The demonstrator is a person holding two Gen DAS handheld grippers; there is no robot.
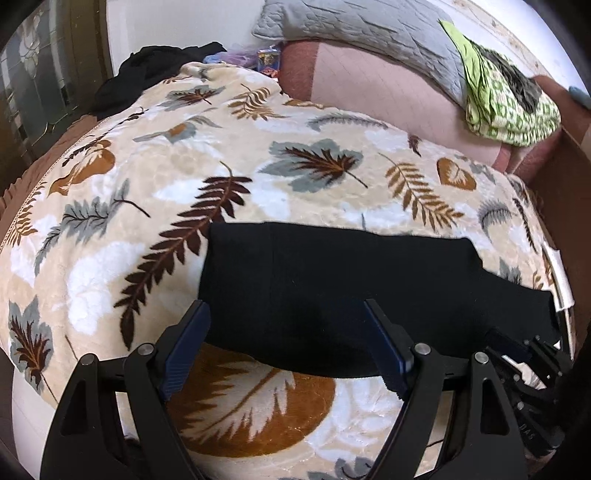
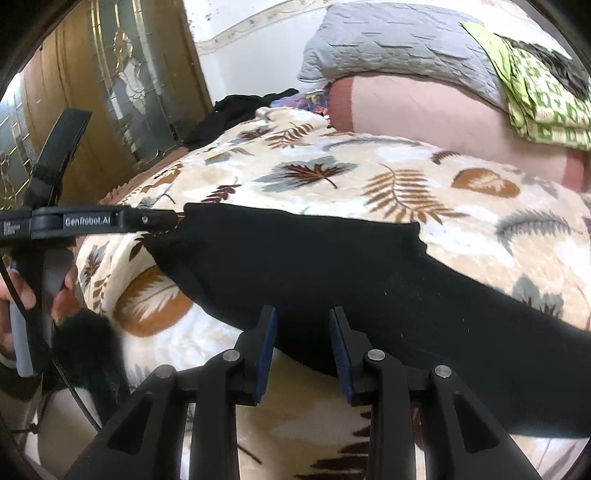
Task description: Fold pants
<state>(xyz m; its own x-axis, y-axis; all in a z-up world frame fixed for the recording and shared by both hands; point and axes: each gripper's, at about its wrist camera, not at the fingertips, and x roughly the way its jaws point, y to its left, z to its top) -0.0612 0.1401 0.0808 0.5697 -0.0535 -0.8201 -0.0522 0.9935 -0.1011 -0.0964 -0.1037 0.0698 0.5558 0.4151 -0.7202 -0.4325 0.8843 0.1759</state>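
I see open blanket (image 1: 229, 192) beyond the far edge of the black pants (image 1: 332, 288), wide enough for either gripper to pass. Farther off, a pink pillow (image 1: 388, 96) and a grey quilted pillow (image 1: 362, 33) close off the far side, with green patterned cloth (image 1: 513, 107) piled at far right. A dark garment (image 1: 147, 77) blocks the far left corner. In the right wrist view, my left gripper (image 2: 173, 219) sits at the pants' left end, crowding that side. Near the pants, bare blanket (image 2: 303, 424) lies under my right gripper (image 2: 303, 321).
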